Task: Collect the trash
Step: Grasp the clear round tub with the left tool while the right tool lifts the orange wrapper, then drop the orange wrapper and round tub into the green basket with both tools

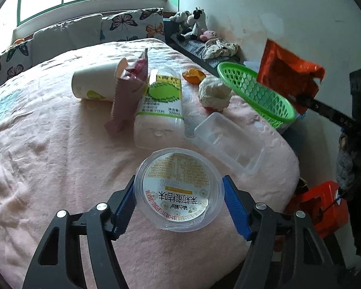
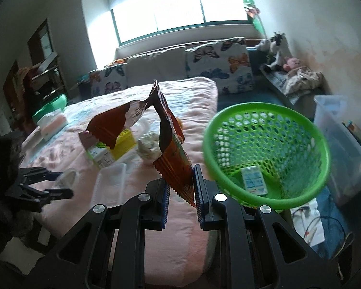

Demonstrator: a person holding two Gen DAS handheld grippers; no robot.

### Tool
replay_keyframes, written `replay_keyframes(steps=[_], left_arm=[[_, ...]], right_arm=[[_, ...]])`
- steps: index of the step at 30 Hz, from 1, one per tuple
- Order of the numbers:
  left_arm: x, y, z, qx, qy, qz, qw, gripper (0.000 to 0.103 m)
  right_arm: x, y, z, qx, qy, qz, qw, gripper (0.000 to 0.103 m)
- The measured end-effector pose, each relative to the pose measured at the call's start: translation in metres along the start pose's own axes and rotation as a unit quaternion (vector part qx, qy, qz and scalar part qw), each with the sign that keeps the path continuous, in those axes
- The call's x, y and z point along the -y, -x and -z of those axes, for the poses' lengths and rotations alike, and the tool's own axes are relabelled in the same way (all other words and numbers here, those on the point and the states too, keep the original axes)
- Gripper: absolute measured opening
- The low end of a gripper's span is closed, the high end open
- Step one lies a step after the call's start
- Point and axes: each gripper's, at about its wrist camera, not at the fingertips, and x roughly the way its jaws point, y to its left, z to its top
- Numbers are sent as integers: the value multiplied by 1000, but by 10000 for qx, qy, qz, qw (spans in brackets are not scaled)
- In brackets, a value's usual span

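On the pink bed, my left gripper (image 1: 179,200) has its blue pads on both sides of a clear round plastic cup (image 1: 179,187) with a printed lid. My right gripper (image 2: 180,190) is shut on a torn orange snack wrapper (image 2: 170,144) and holds it up beside the green mesh basket (image 2: 264,149); the wrapper also shows in the left wrist view (image 1: 286,77). The basket (image 1: 255,94) holds a small carton (image 2: 254,180). More trash lies on the bed: a white paper cup (image 1: 93,82), a pink wrapper (image 1: 127,96), a bottle (image 1: 161,106), a crumpled tissue (image 1: 214,94) and a clear tray (image 1: 228,139).
Butterfly pillows (image 1: 132,24) line the bed's far side under the window. Plush toys (image 1: 195,24) sit on a side shelf by the wall. A clear storage bin (image 2: 341,144) stands right of the basket. An orange peel (image 1: 193,74) lies near the tissue.
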Motion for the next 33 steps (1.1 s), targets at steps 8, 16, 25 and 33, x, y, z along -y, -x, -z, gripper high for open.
replay_keyframes(steps=[8, 16, 25, 33], left_arm=[[10, 16, -28, 236, -80, 220, 9994, 67], [34, 6, -66, 297, -239, 445, 9983, 67], [60, -9, -120, 390, -362, 564, 9970, 67], [82, -30, -151, 305, -477, 600, 9966, 67]], right_arm=[[33, -4, -3, -27, -380, 389, 9985, 19], [65, -13, -9, -88, -562, 731, 9957, 20], [99, -41, -8, -344, -837, 897, 9919, 22], [113, -59, -6, -496, -1028, 917, 9892, 24]])
